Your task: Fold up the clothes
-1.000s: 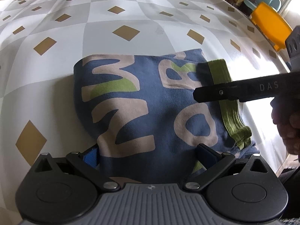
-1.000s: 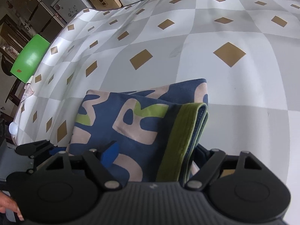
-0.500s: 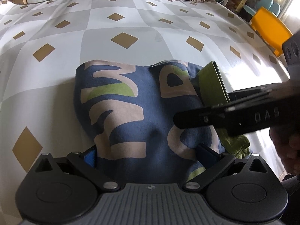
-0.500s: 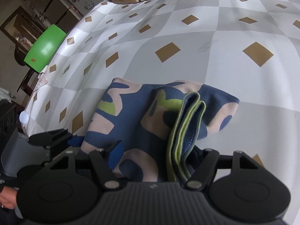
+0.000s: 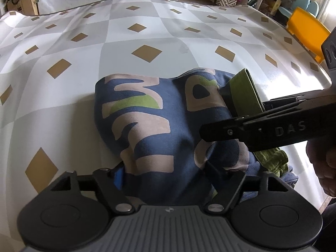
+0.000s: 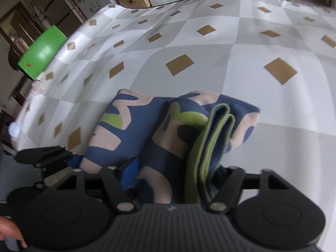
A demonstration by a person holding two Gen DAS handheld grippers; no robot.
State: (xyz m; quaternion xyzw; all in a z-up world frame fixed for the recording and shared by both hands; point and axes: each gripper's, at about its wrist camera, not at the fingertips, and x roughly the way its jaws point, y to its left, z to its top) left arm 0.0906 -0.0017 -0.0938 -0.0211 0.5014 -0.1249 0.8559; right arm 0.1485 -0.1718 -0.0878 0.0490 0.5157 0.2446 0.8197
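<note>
Bunched higher than before, blue lettered garment [image 5: 159, 138], green hem [image 6: 201, 153] folded

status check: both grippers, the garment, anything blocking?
Left gripper and right gripper: jaws just closing, both squeezing the near edge of the folded blue garment. Green hem bunched at its right end. Tablecloth beyond shows no obstruction.

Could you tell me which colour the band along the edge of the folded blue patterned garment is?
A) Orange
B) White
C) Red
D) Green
D: the folded garment has a green band running along its doubled-over edge, seen on the right of the bundle in both wrist views; the rest is blue with beige and green shapes.
</note>
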